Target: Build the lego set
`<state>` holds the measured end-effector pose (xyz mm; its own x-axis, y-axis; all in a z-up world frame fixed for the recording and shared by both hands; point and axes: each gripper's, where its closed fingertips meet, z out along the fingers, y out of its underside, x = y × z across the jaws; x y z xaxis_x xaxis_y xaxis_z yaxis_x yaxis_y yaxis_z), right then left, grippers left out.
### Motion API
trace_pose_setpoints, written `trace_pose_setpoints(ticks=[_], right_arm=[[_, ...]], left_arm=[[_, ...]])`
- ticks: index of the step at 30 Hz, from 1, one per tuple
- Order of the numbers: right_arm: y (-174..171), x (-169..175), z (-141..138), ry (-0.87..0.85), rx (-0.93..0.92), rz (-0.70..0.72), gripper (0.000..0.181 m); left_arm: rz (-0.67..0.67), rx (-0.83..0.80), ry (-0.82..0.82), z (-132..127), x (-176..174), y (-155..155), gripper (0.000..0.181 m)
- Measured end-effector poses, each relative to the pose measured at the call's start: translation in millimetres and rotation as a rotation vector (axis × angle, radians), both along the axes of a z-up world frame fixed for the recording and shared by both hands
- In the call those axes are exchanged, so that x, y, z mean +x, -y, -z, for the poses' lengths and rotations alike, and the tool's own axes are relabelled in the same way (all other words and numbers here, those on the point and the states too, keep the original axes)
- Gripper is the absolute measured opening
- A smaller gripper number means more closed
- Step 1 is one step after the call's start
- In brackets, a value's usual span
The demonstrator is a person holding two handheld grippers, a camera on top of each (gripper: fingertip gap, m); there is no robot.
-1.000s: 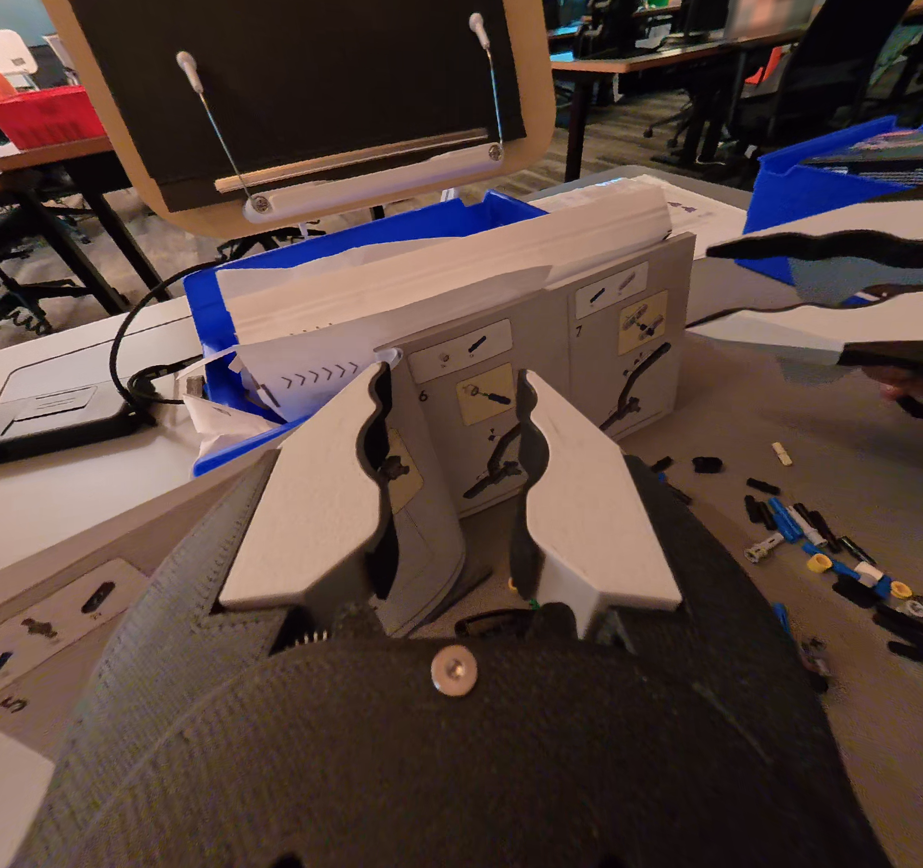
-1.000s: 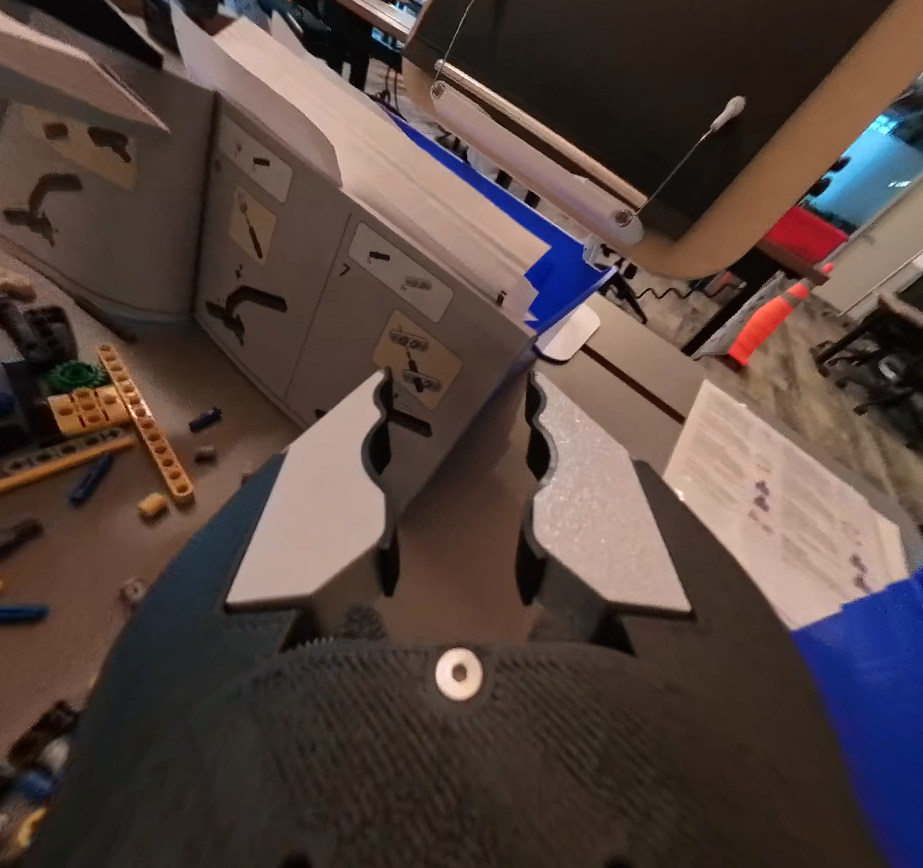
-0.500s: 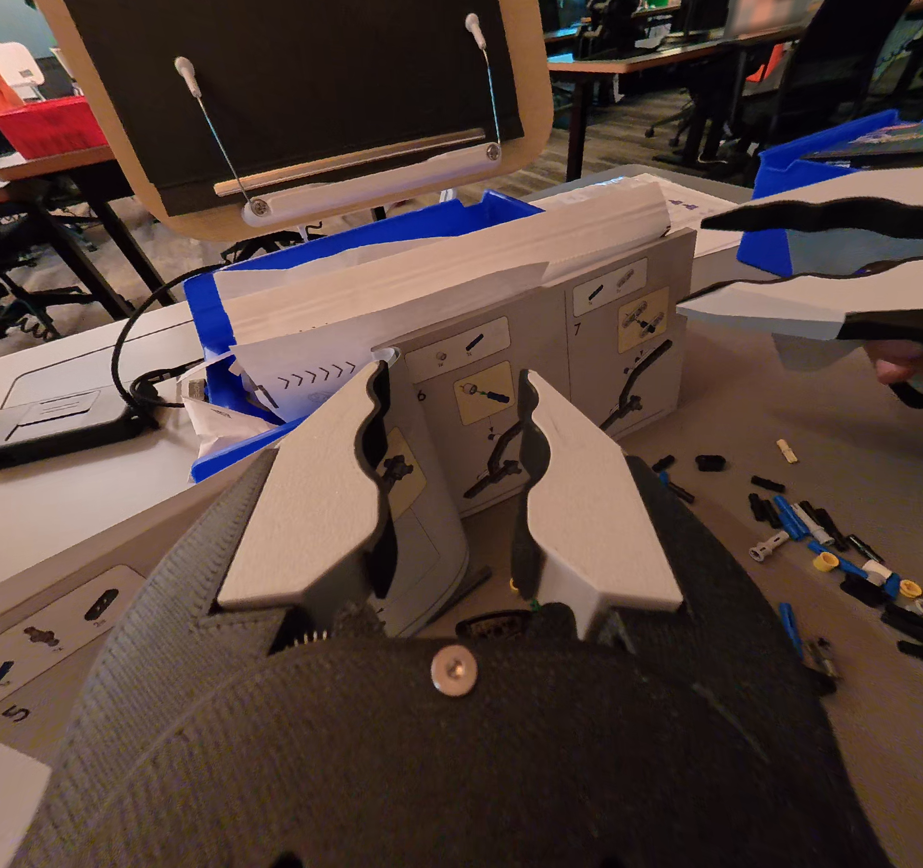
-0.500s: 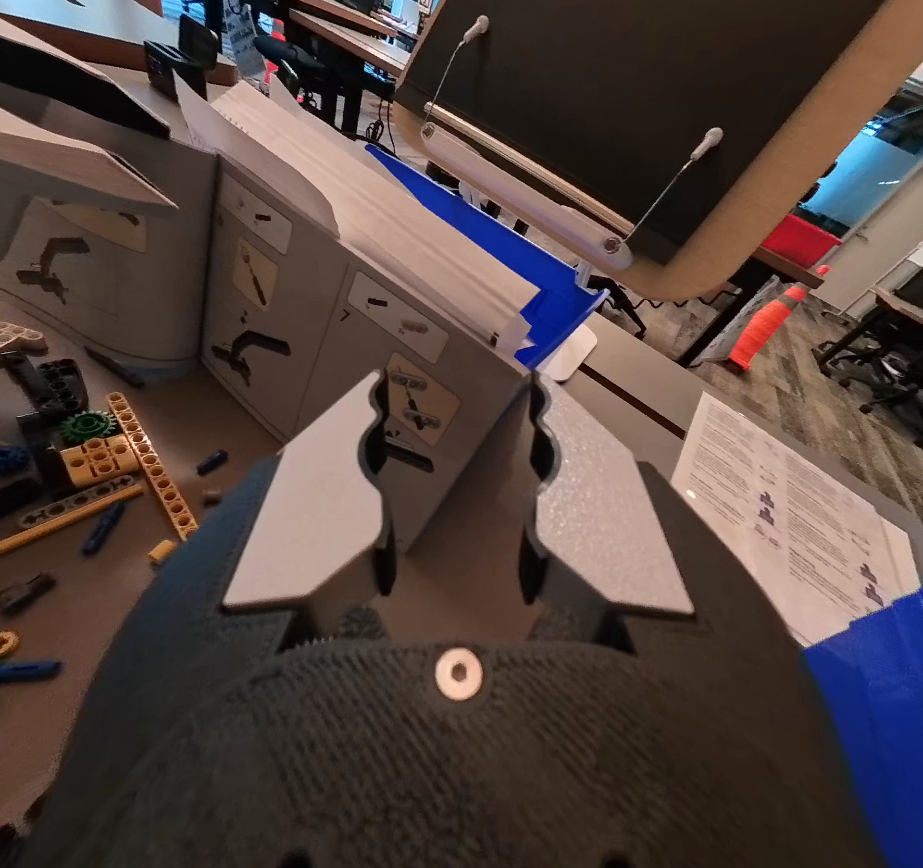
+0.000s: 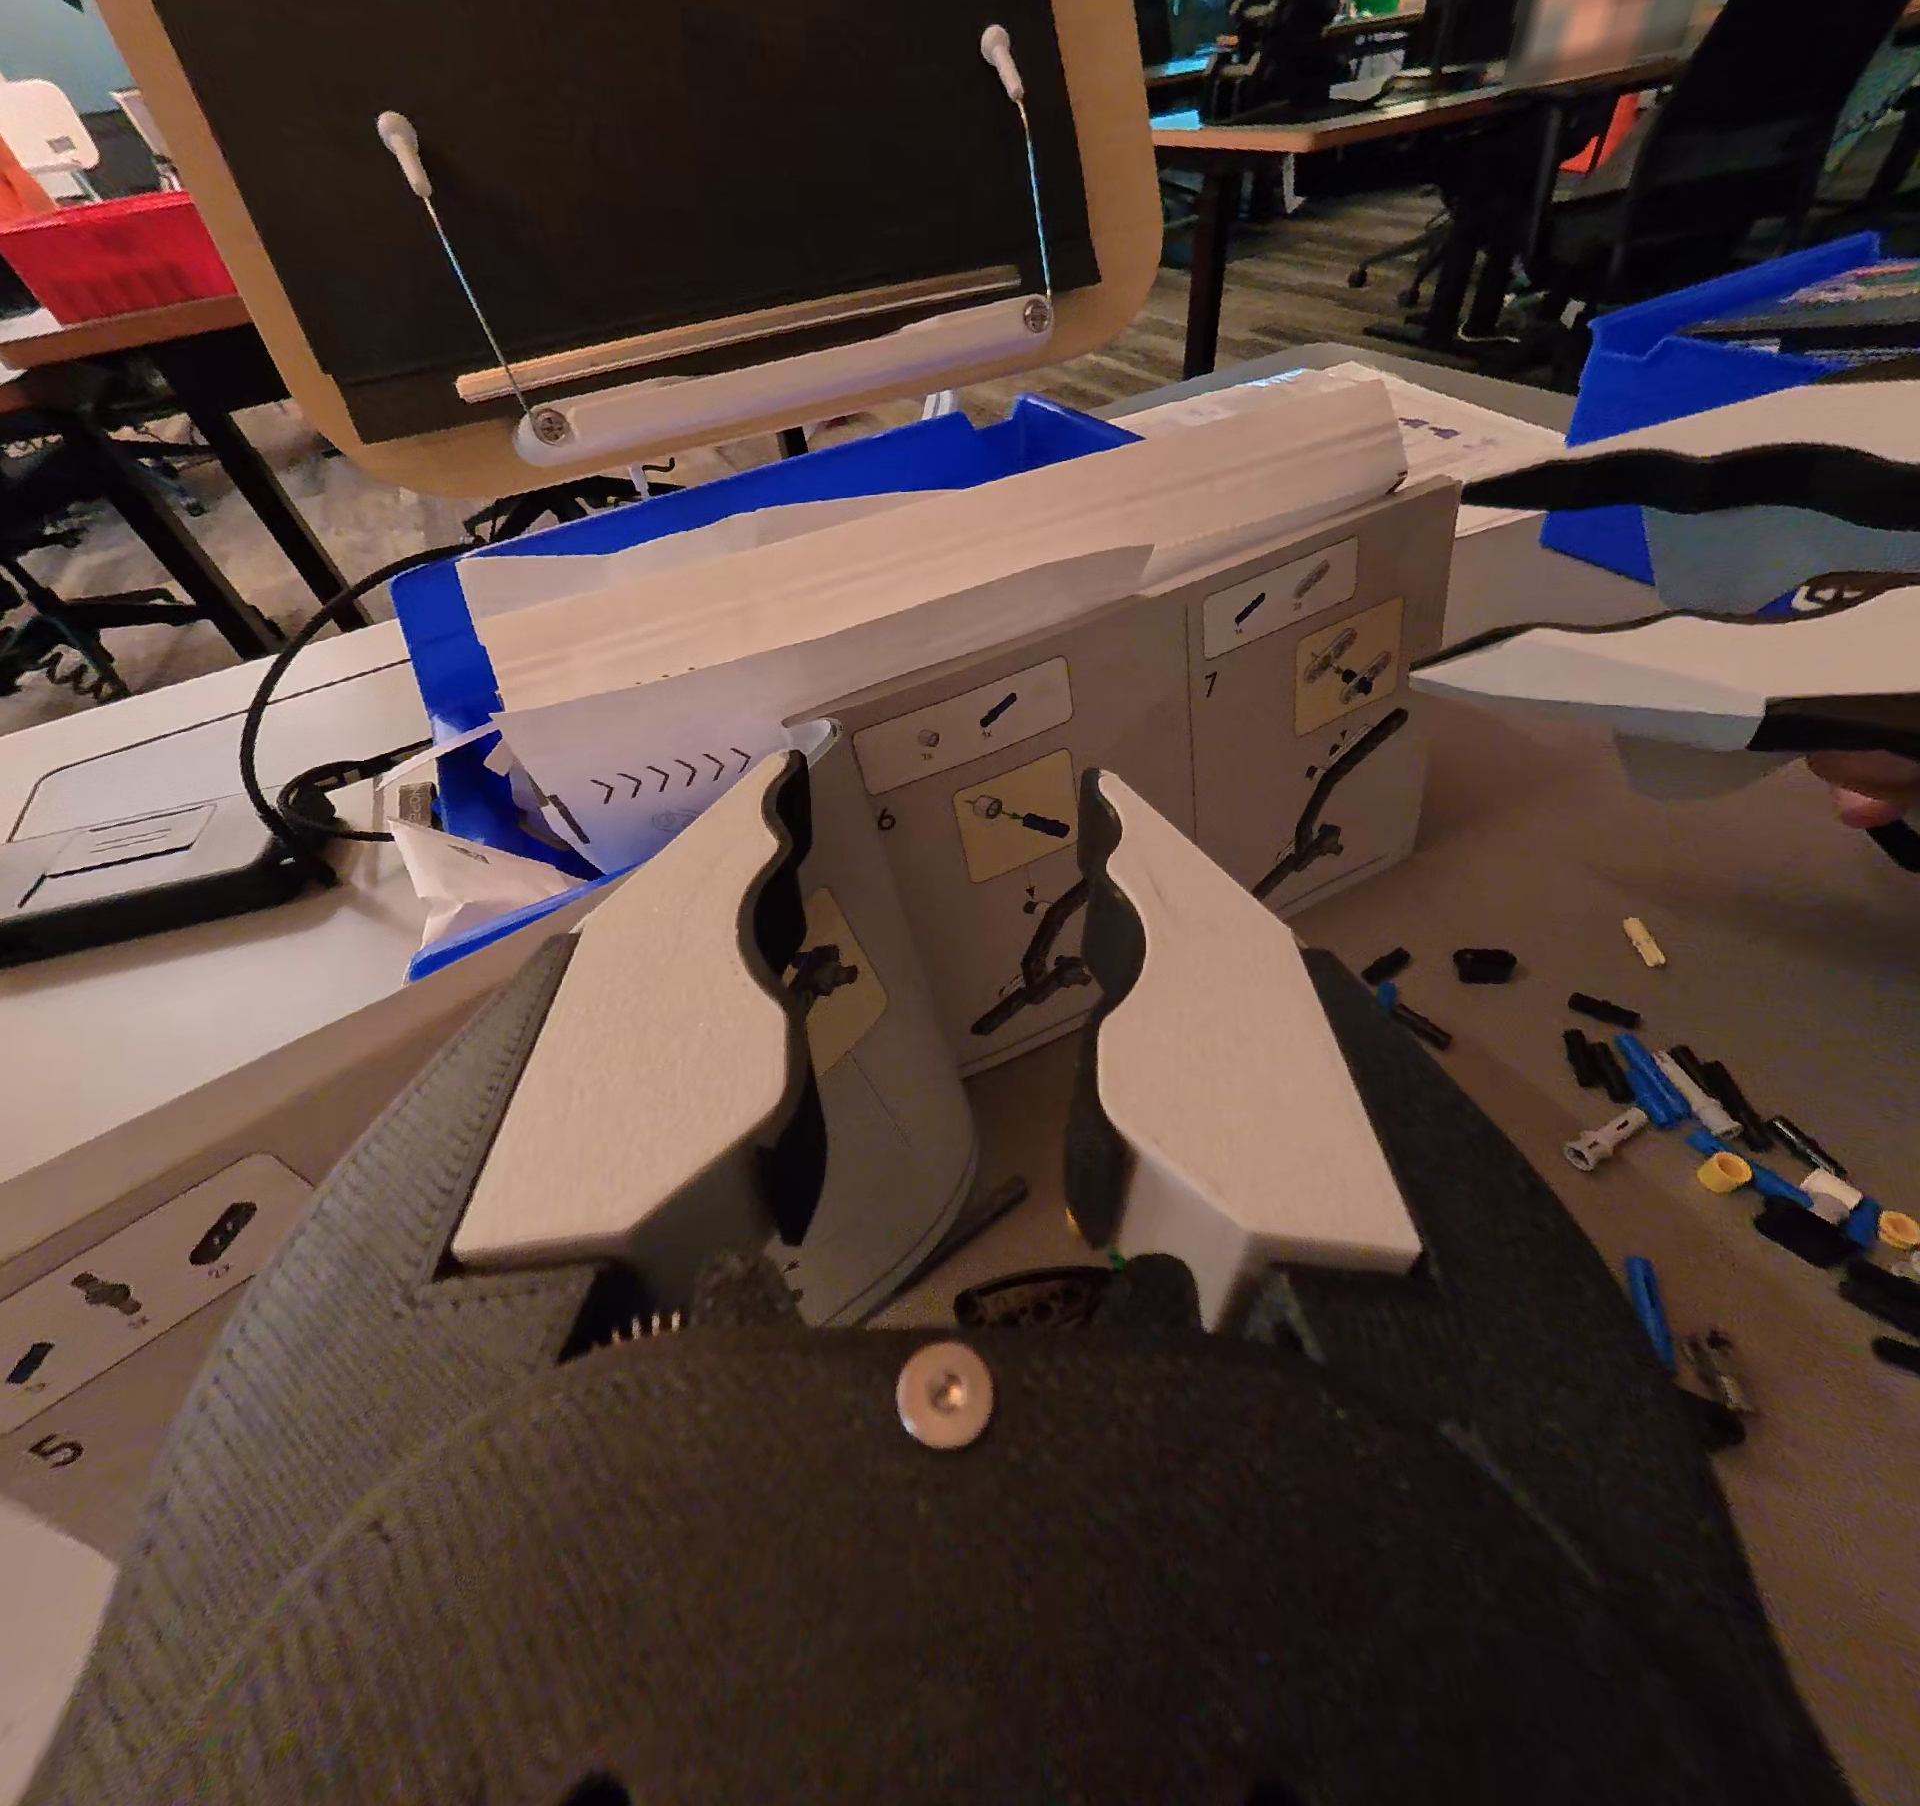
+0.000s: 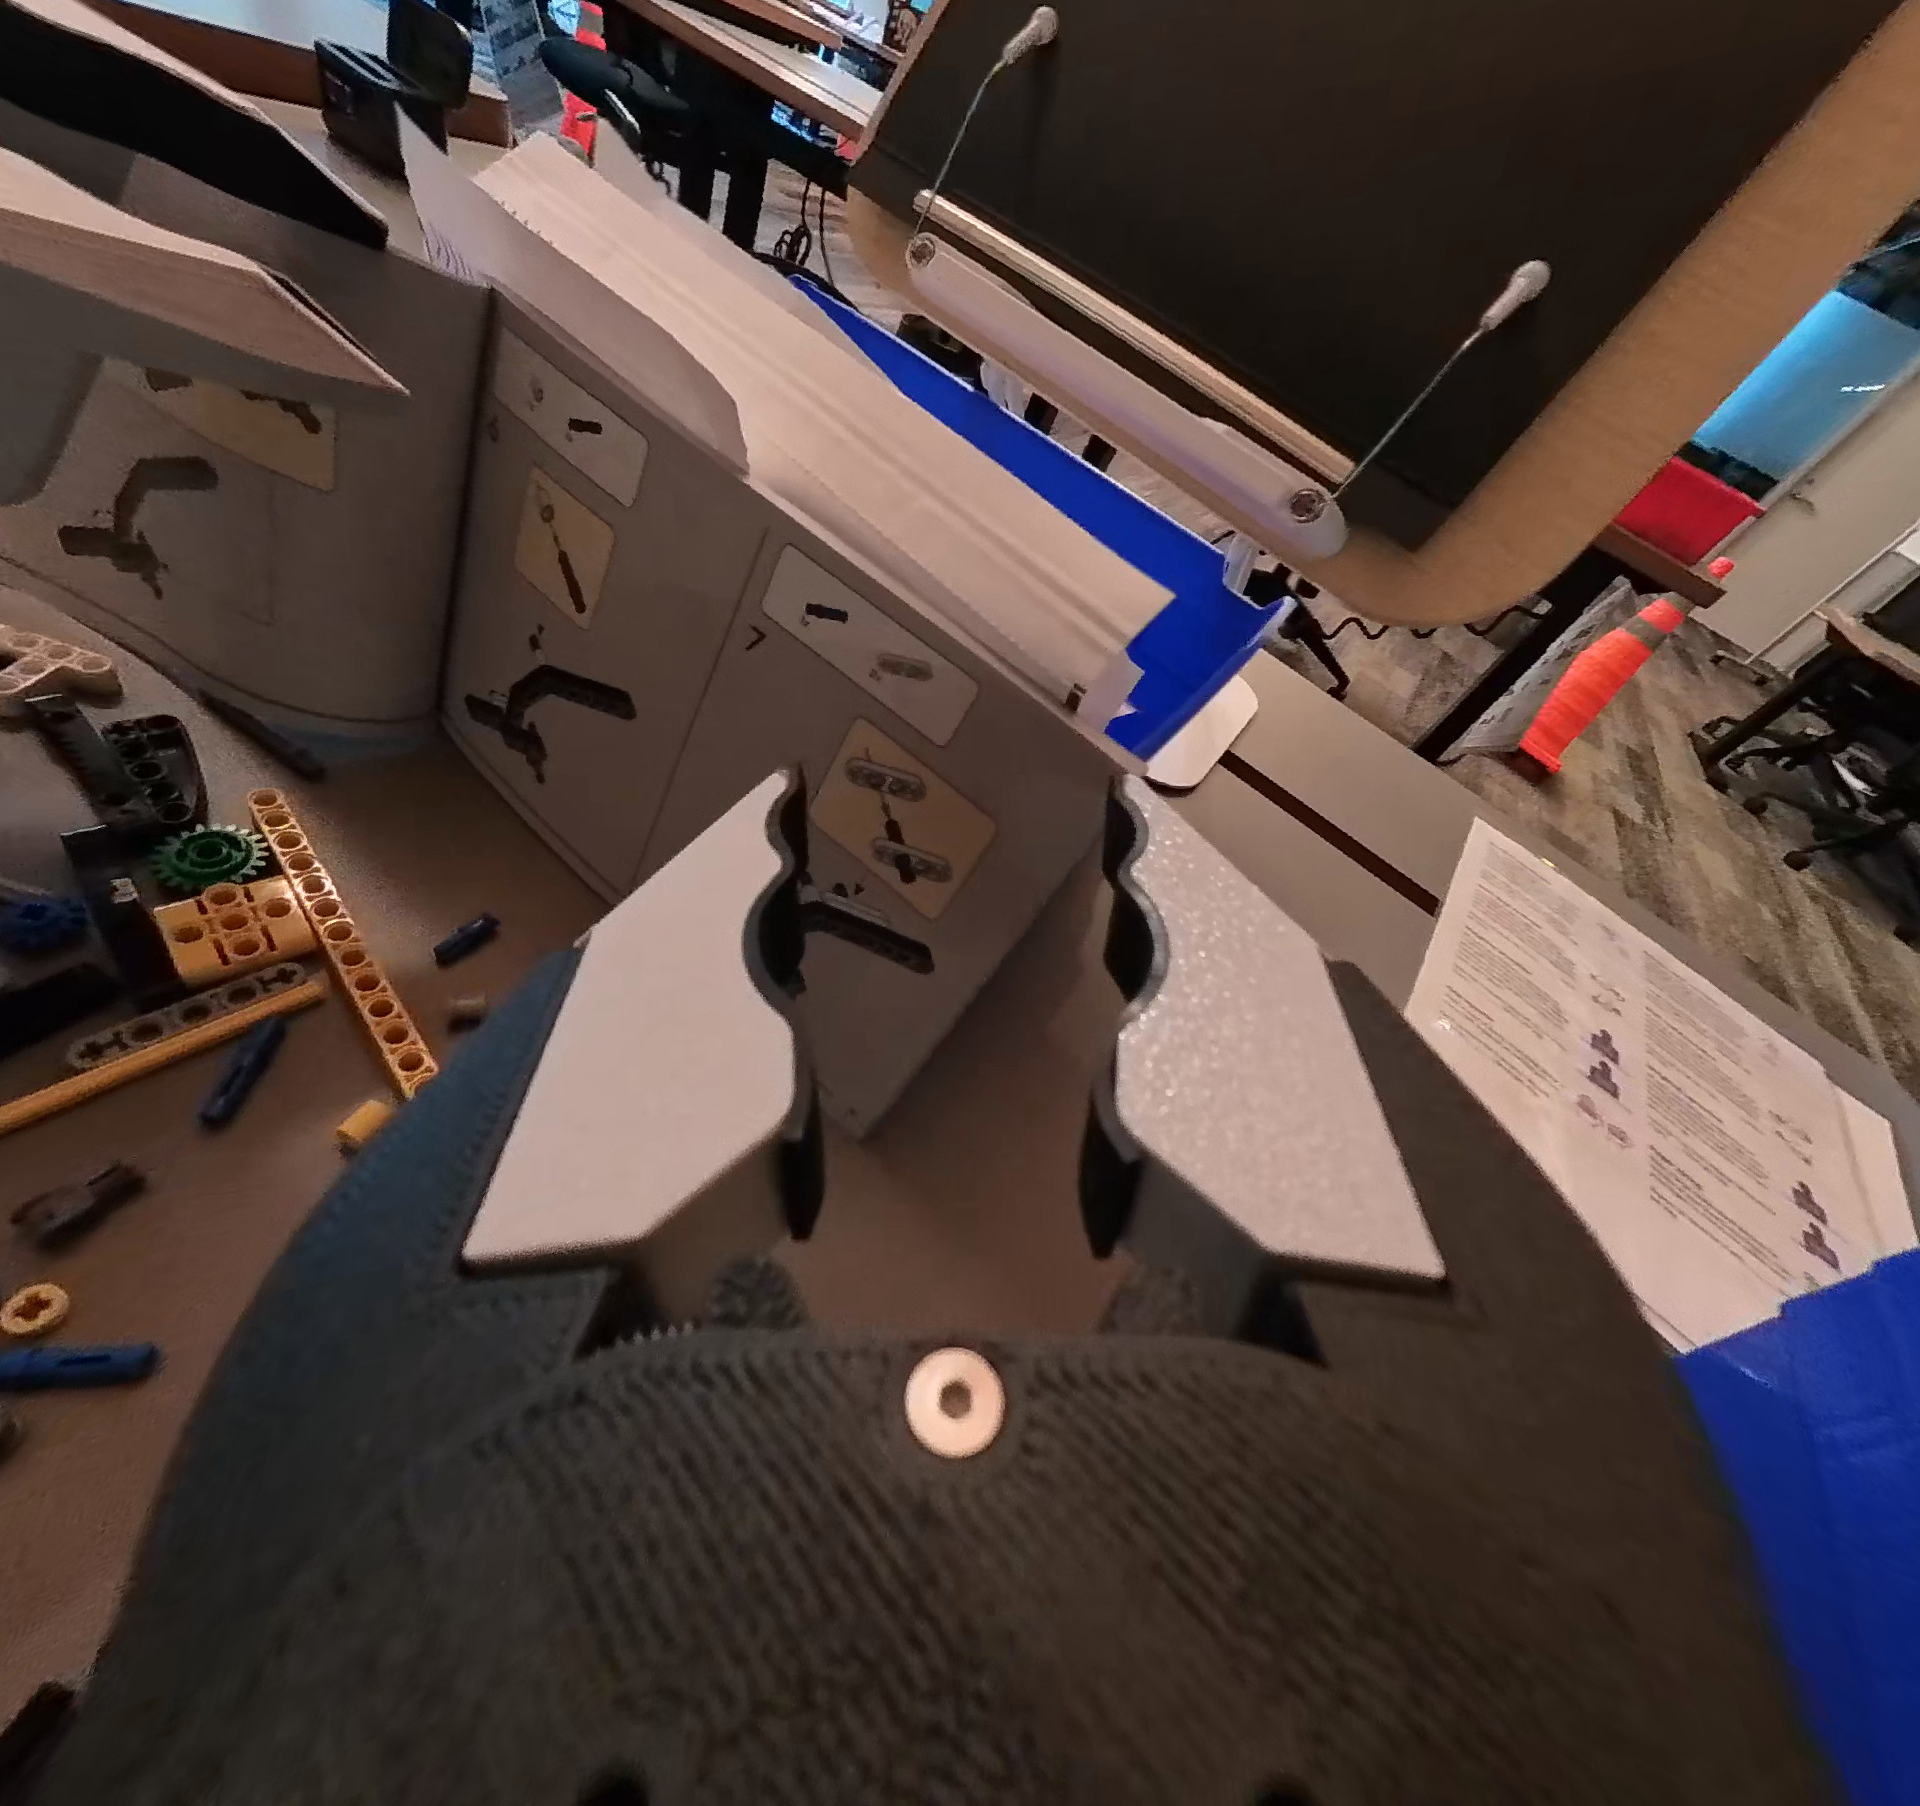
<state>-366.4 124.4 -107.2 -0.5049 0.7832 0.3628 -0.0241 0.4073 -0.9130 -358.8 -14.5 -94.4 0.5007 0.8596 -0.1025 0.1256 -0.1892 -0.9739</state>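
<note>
Standing on edge on the table, the instruction booklet looked light and floppy, best pinched at its right edge, toward which the empty right gripper pointed, jaws apart like the left gripper.

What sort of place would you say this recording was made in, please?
Most likely an open-plan office or lab workspace. Rows of desks with monitors and office chairs stand in the background over carpet, and the near table holds an open instruction booklet and scattered lego pieces.
</note>
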Motion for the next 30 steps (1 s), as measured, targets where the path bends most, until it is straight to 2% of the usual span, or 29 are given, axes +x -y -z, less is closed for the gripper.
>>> trace_pose_setpoints(ticks=[22, 30], right_arm=[[7.9, -8.7, 8.9, 0.008, 0.021, 0.014, 0.064], [11.8, -16.7, 14.4, -0.112, 0.193, 0.097, 0.075]], left_arm=[[-0.001, 0.016, 0.001, 0.5, -0.5, -0.9, 0.054], [-0.012, 0.006, -0.001, 1.9, -2.1, 0.7, 0.055]])
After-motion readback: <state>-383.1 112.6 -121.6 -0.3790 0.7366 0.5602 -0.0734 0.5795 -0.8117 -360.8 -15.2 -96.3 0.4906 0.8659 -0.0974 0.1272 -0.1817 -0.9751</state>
